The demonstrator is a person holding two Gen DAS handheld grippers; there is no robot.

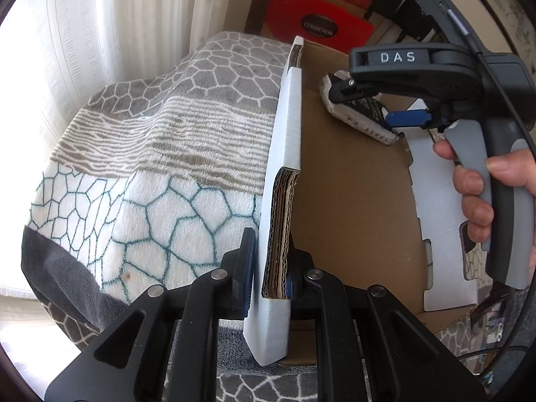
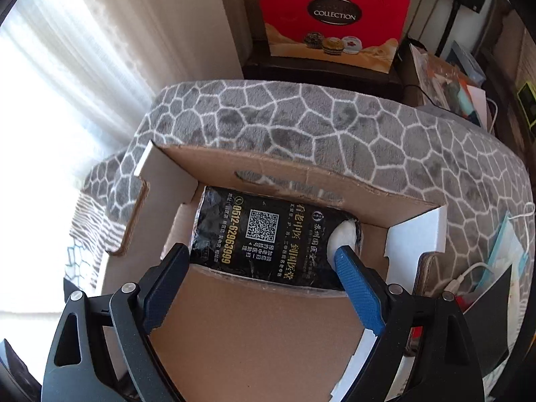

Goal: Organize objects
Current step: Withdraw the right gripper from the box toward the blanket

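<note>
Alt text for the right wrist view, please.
The right gripper straddles a black packet with a QR code inside an open cardboard box. The box sits on a grey patterned blanket, with a red gift box behind.

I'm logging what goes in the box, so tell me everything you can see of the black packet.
The black packet is a soft, glossy, foil-like pouch printed with a white QR code, yellow digits and Chinese text, with white padding showing at its edges. It lies flat on the floor of the cardboard box, against the far wall. The right gripper straddles it with jaws spread, its blue finger touching the packet's white end.
</note>
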